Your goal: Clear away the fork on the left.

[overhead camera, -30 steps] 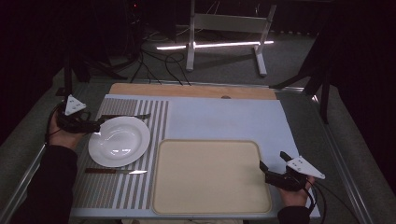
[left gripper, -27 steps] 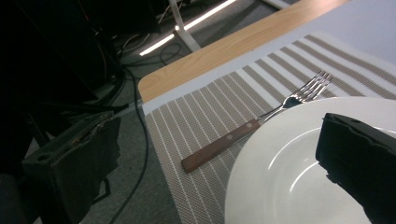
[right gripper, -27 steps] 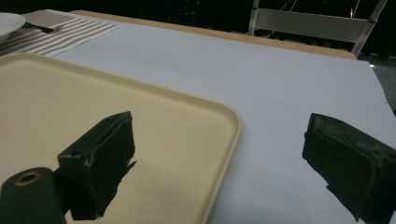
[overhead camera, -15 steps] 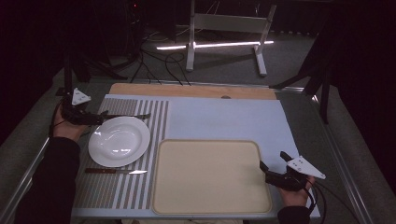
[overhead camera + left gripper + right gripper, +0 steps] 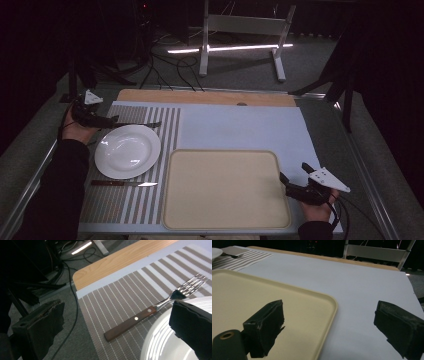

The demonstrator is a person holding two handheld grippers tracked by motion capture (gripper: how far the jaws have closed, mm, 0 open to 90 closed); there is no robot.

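Wooden-handled steel fork [image 5: 150, 312] lies on the striped placemat [image 5: 127, 200] at the far left of the table [image 5: 240, 125], just beyond the round white plate [image 5: 127, 151]. Left gripper [image 5: 111, 121] hovers at its handle, jaws apart. Right gripper [image 5: 292, 182] waits near right, jaws apart, beside the cream tray [image 5: 225, 190].

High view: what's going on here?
A person works at a table with a gripper in each hand. The left gripper is open at the handle end of the fork, which lies on the striped mat beside the plate; it grips nothing yet. The right gripper is open at the right edge of the tray, which holds nothing. A knife lies on the mat on the near side of the plate.
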